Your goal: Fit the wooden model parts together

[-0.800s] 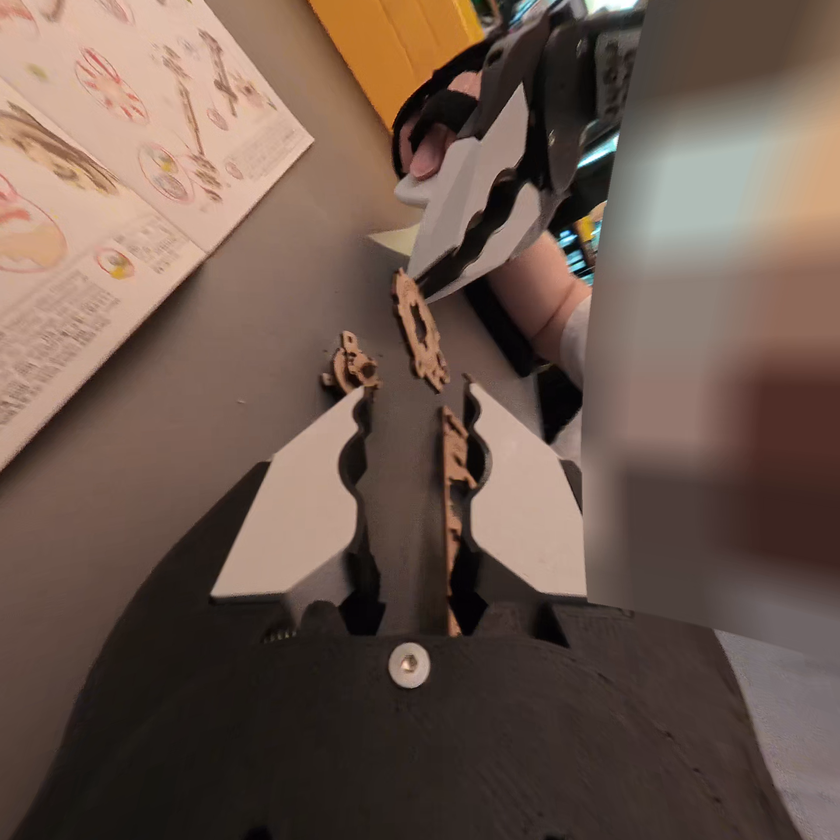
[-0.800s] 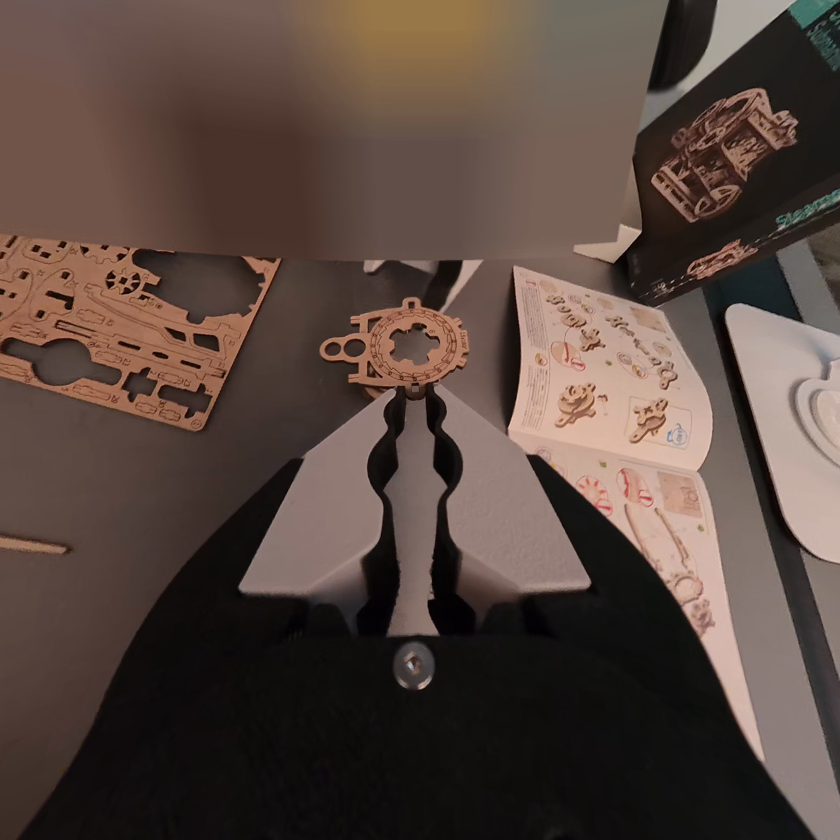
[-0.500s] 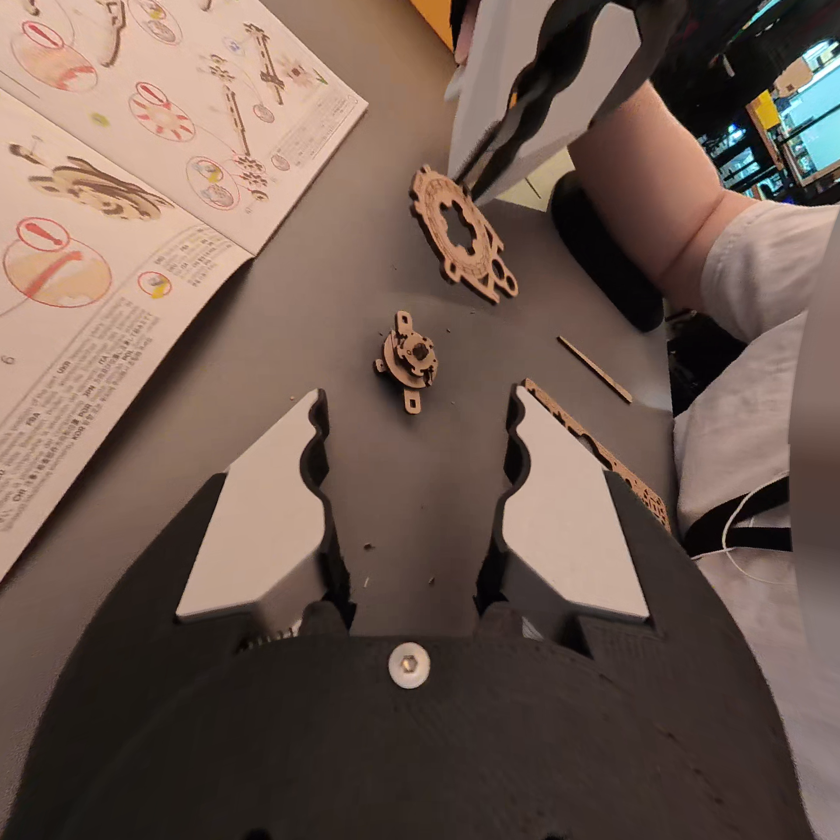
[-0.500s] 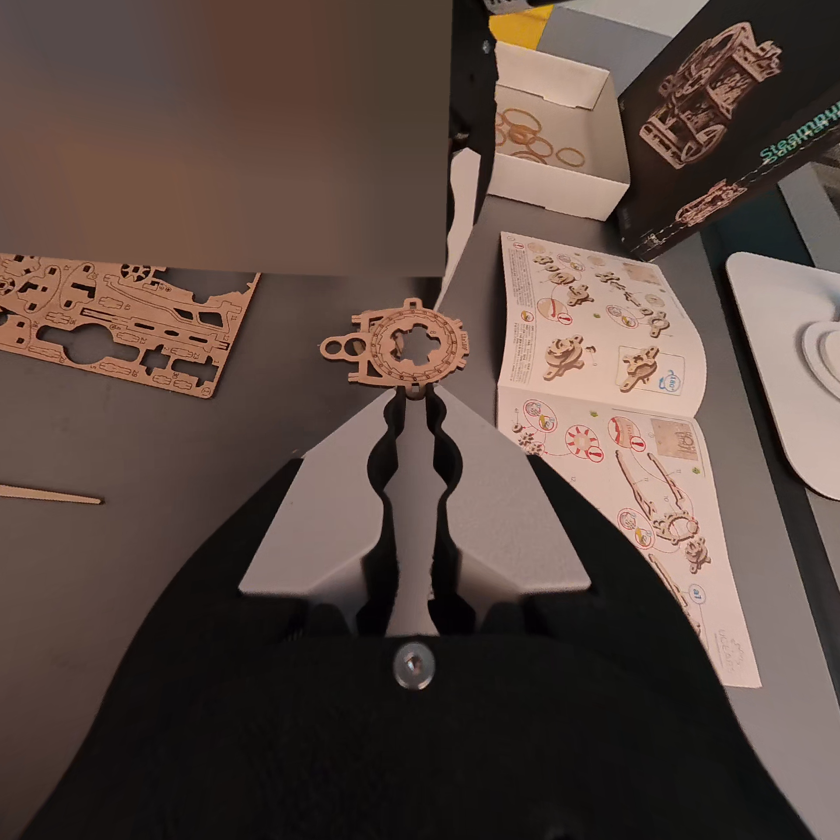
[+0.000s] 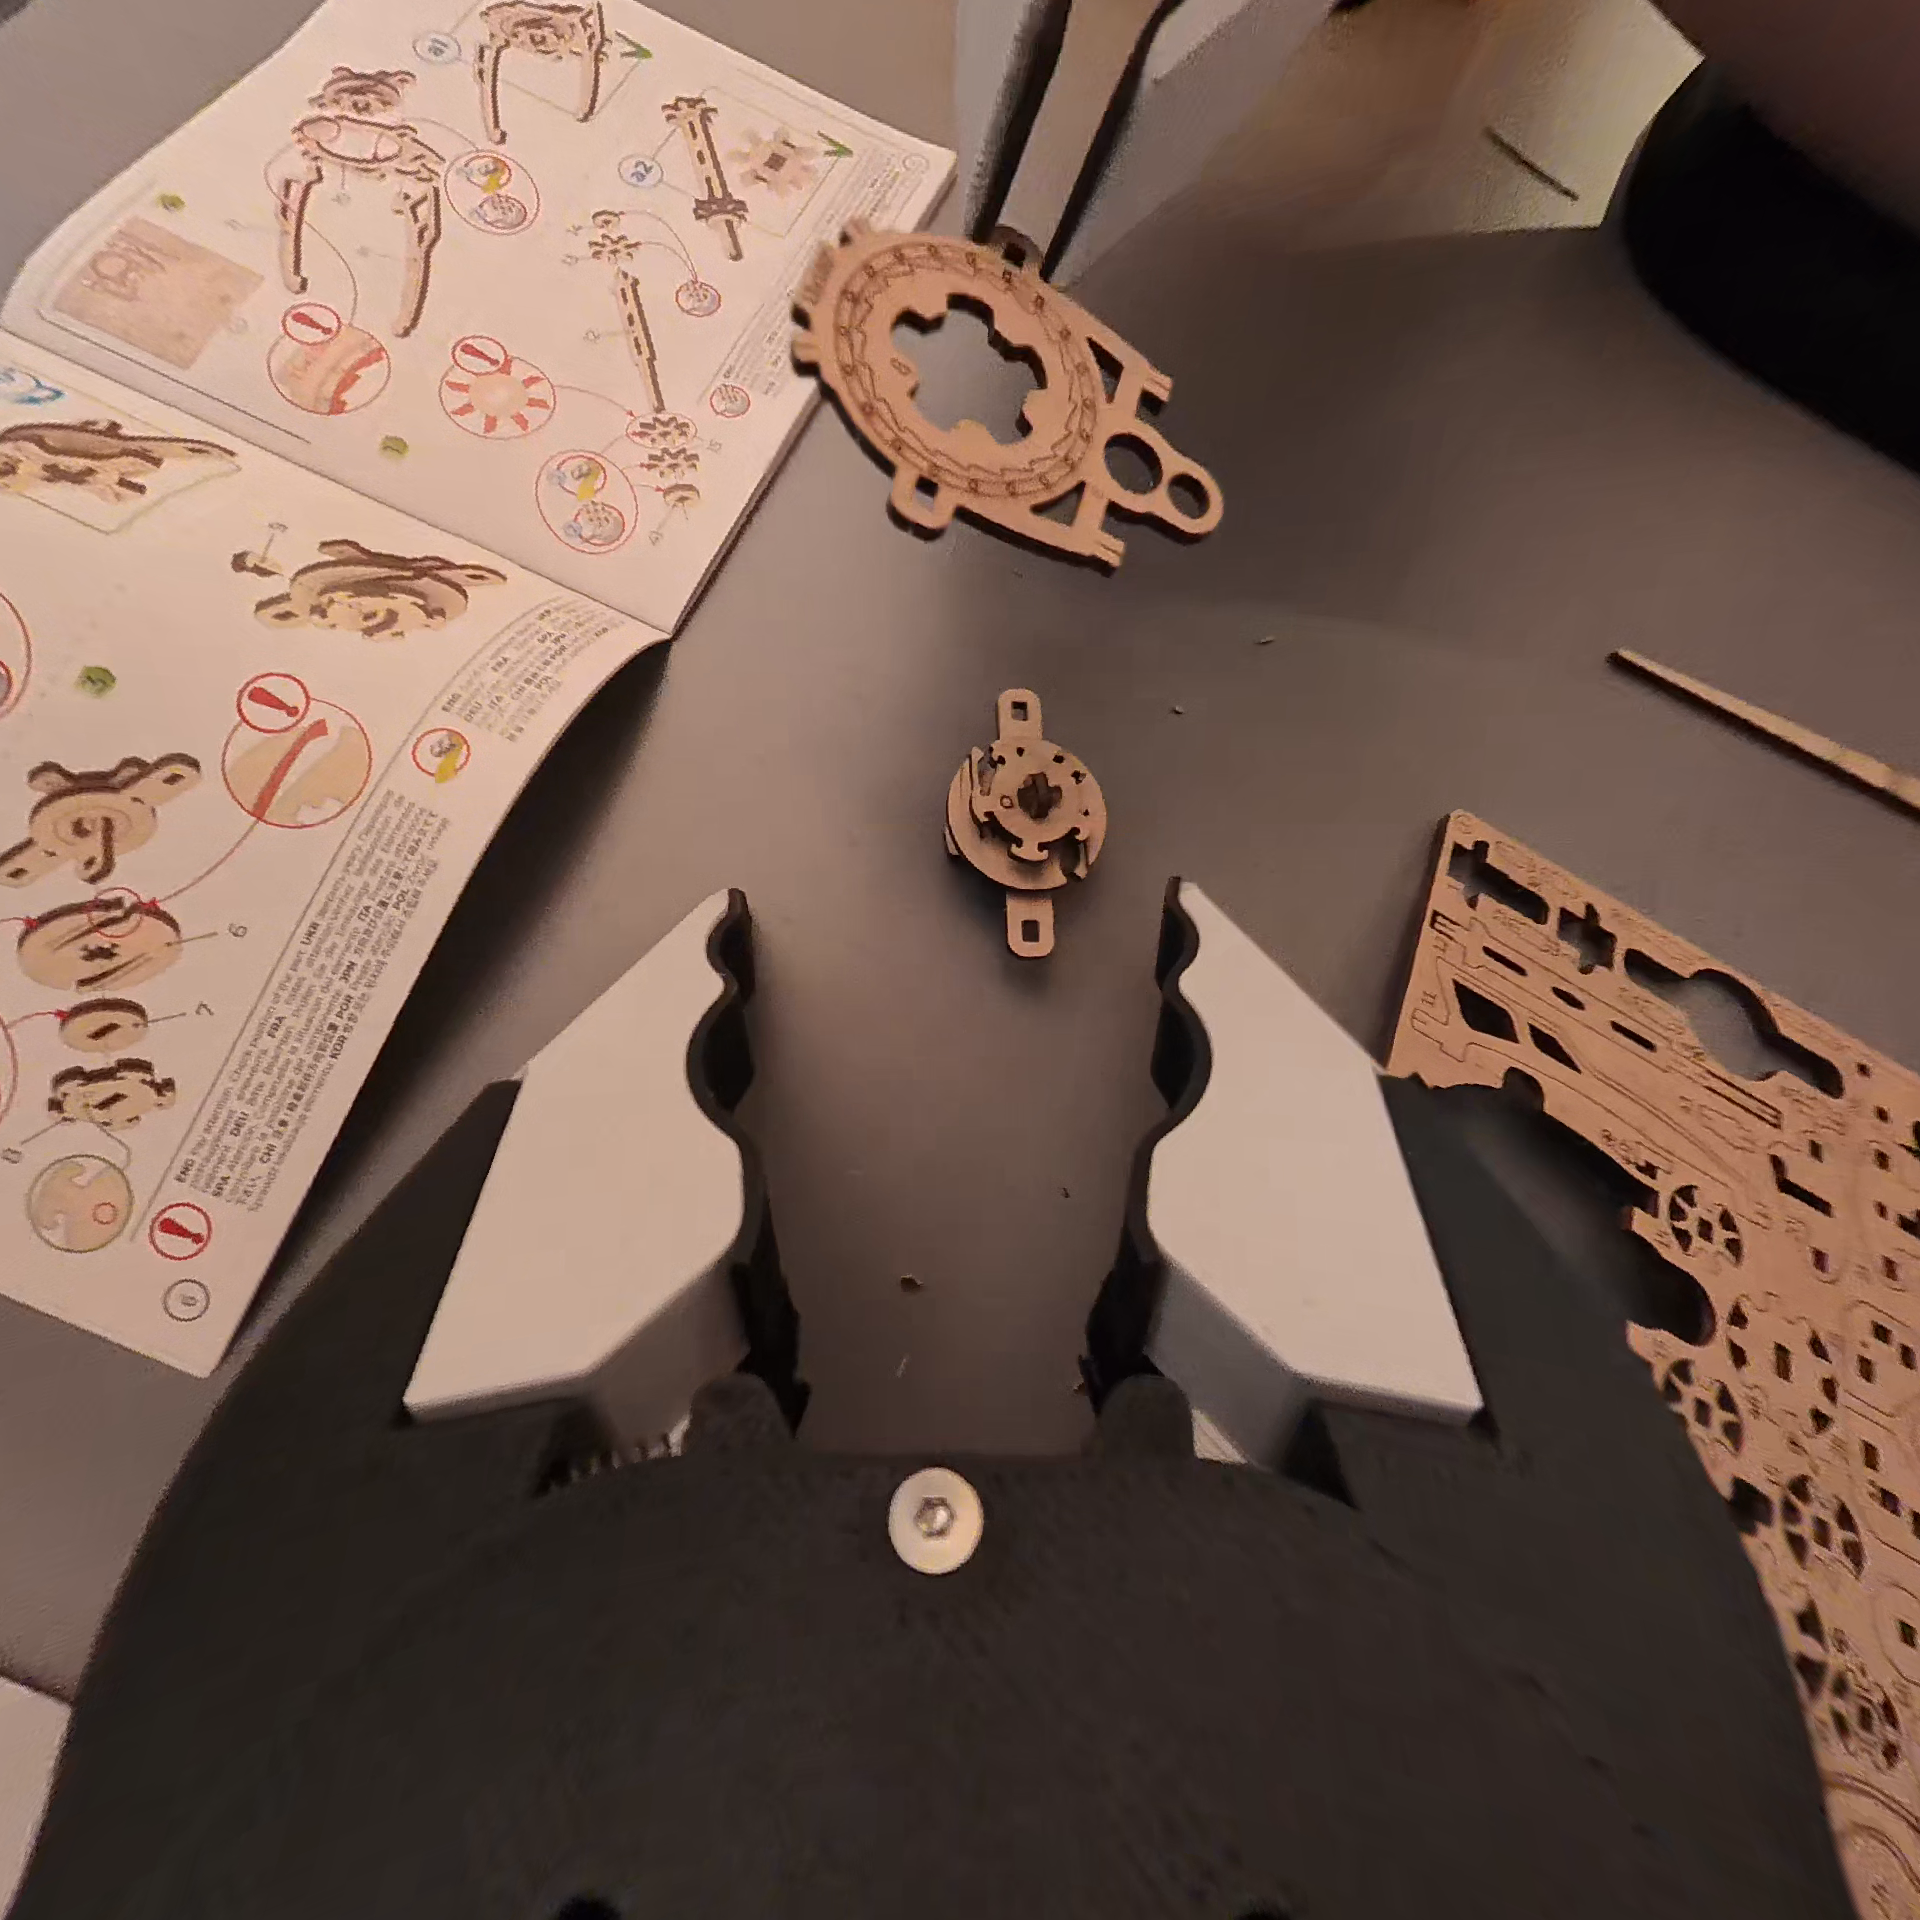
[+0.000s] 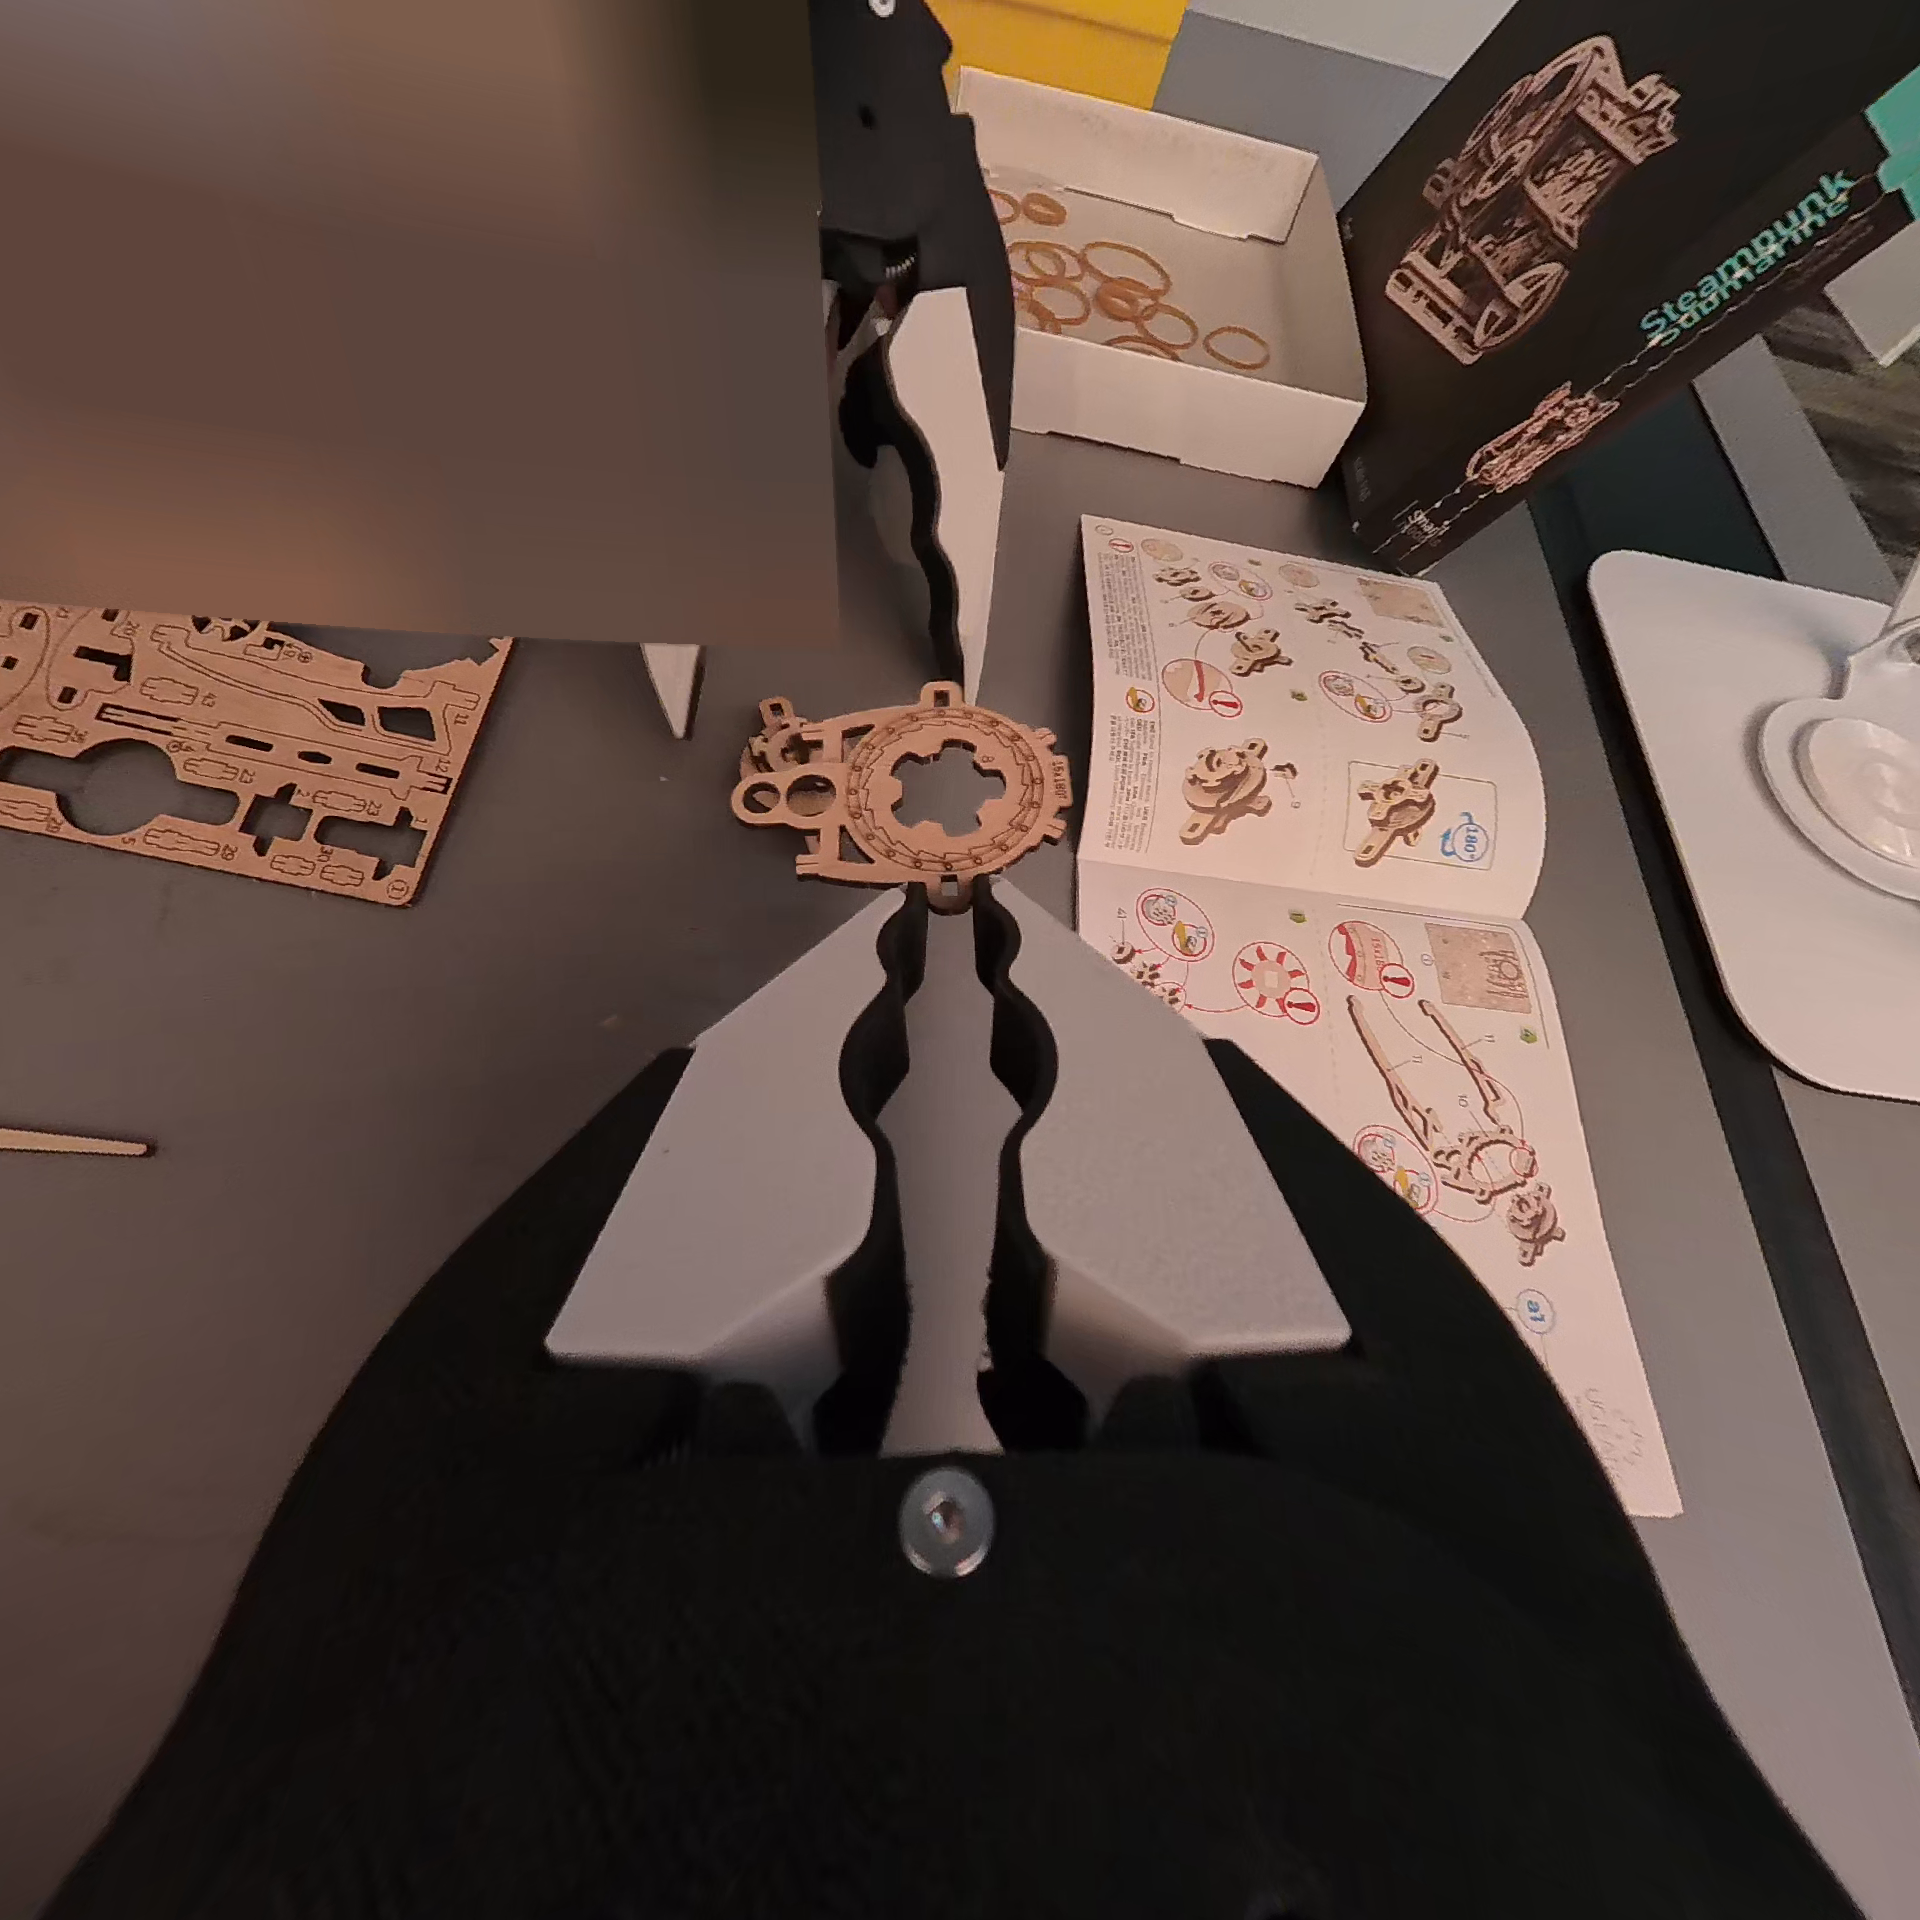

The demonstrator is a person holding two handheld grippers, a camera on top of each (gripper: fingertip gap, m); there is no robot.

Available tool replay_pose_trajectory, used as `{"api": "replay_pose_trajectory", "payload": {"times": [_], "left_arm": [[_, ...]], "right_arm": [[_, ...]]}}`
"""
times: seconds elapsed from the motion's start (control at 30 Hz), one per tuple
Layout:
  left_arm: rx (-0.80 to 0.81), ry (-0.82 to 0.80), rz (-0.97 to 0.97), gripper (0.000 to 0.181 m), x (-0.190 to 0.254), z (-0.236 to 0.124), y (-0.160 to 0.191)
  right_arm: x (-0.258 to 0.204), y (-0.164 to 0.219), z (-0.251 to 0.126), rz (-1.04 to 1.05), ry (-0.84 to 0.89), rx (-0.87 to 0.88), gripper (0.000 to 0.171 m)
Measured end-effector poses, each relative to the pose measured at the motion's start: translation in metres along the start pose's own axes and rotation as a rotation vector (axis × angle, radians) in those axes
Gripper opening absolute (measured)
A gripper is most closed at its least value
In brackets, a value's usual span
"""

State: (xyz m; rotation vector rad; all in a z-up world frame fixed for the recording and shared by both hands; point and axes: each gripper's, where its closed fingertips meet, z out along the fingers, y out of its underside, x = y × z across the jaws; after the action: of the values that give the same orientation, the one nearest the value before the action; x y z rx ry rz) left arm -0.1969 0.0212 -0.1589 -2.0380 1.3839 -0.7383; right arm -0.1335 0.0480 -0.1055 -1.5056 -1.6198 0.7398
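On the dark grey table (image 5: 1351,436), in the left wrist view, the left gripper (image 5: 956,935) is seen with its jaws spread wide and nothing between them. Just ahead of its fingertips a small round wooden assembly (image 5: 1023,816) lies flat, its two tabs set along a line running straight away from the camera. Farther ahead, the flat ring-shaped wooden part (image 5: 987,390) is held clear of the table by a tab on its far rim, pinched by the right gripper (image 5: 1029,244) that reaches in from the top edge. The long axis of the ring part runs from upper left to lower right, and its two-holed lug points toward the lower right. An open instruction booklet (image 5: 312,623) lies to the left, a cut-out wooden sheet (image 5: 1714,1195) to the right, and a thin wooden stick (image 5: 1766,743) beyond the sheet.

In the right wrist view, the right gripper (image 6: 943,902) is clenched on the near tab of the ring part (image 6: 904,795), which is seen face-on with its long axis lying left to right and the lug pointing left. Part of the small assembly (image 6: 774,740) shows behind the lug, and a finger of the left gripper (image 6: 951,499) comes down from above, just beyond. The wooden sheet (image 6: 239,748) lies to the left, the booklet (image 6: 1351,935) to the right, and a white box of rubber bands (image 6: 1164,281) and a dark printed box (image 6: 1558,260) stand farther back.
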Motion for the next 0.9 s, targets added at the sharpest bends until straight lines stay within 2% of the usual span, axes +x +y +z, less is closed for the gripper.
{"api": "replay_pose_trajectory", "payload": {"times": [0.17, 0.67, 0.9], "left_arm": [[-0.005, -0.047, 0.034, 0.069, -0.005, 0.001, 0.001], [0.021, -0.012, 0.003, 0.06, -0.009, -0.002, 0.001], [0.034, 0.0, -0.036, 0.054, -0.012, -0.004, 0.0]], "right_arm": [[0.002, 0.0, 0.001, 0.0, 0.004, -0.001, 0.008], [-0.022, 0.005, 0.023, 0.025, -0.118, -0.026, 0.008], [-0.021, 0.004, 0.019, 0.038, -0.122, -0.007, 0.008]]}}
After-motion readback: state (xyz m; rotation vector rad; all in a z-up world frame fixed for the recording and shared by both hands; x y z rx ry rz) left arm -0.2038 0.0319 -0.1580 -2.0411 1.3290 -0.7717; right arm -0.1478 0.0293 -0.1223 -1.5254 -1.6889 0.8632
